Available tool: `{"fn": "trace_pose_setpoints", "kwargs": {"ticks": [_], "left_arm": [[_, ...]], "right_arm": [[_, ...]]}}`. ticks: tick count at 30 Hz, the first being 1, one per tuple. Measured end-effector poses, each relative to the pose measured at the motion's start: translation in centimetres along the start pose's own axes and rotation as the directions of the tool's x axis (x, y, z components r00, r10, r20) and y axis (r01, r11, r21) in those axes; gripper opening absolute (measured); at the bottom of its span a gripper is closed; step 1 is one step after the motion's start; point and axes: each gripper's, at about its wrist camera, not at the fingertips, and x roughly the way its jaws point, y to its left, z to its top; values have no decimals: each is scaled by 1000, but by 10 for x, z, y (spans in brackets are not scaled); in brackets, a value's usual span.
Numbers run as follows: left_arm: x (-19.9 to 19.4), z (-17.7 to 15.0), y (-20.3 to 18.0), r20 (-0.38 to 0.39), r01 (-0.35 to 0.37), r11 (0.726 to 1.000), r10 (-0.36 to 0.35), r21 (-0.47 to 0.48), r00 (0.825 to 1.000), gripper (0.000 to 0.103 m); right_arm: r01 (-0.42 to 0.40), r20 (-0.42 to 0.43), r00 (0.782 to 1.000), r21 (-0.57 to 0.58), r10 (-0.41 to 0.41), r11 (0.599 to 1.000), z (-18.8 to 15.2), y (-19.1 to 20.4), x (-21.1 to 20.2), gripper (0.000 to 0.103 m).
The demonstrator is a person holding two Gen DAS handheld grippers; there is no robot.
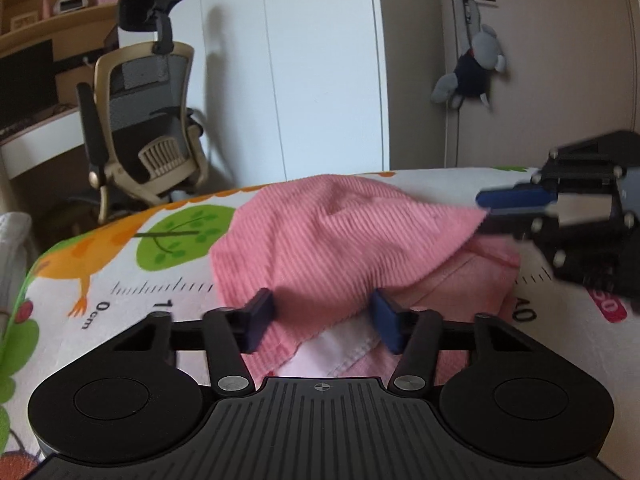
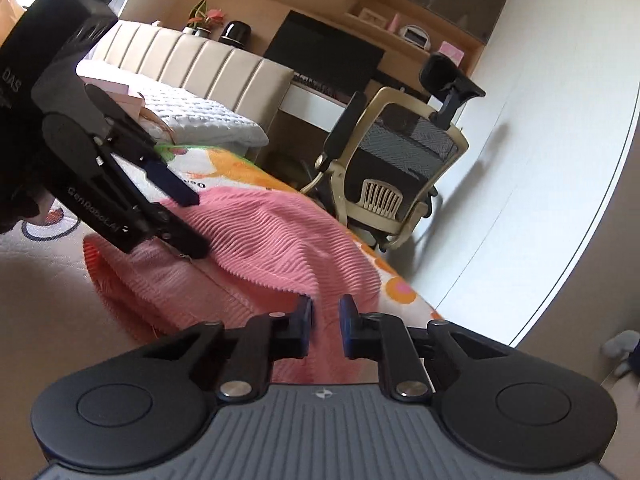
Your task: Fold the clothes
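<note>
- Left wrist view: my left gripper (image 1: 322, 318) sits low over the pink ribbed garment (image 1: 320, 240), jaws spread wide with a fold of the cloth lying between the two blue pads (image 1: 262, 314). I read that as open around the fabric, not pinching it.
- That garment lies on the printed mat (image 1: 120, 272) with the tree and ruler markings. Its upper layer is lifted and draped over the lower layer, whose paler inner side shows near my left pads.
- Off to the right of this view, my right gripper (image 1: 516, 200) meets the raised corner of the cloth, which is why that flap tents up rather than lying flat.
- Right wrist view: my right gripper's (image 2: 325, 322) jaws stand narrow with pink fabric filling the slim gap. I judge it closed on the garment's edge, though the contact itself is partly hidden.
- My left gripper (image 2: 180, 216) shows across the cloth, at its far edge.
- My guess is a fold is partway through, the right side carrying the flap while the left stays open to take or pin the other edge.
- An office chair (image 1: 148, 132) stands beyond the mat, well apart.
</note>
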Motion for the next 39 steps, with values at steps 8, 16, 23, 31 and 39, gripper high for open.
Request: {"fn": "trace_pose_setpoints", "kwargs": {"ticks": [8,16,23,31,39], "left_arm": [[-25,-22,12,-92,101,992,-107,-73,990,50],[-40,13,66,165,267,855,-215,-444,963,65],[20,21,58,122,294,783,-273,-549,954,72],[28,-4,57,93,290,791,-286,-539,954,72],[27,2,46,70,257,822,-258,-508,964,78]], "right_arm": [[-126,-107,986,38,129,991,-23,-7,-15,14],[-231,56,972,431,230,872,13,-71,-1,27],[-282,-94,930,442,356,852,4,-33,59,27],[-251,-78,950,390,303,886,18,-64,27,36],[-87,-173,968,446,181,891,21,-74,117,36]]}}
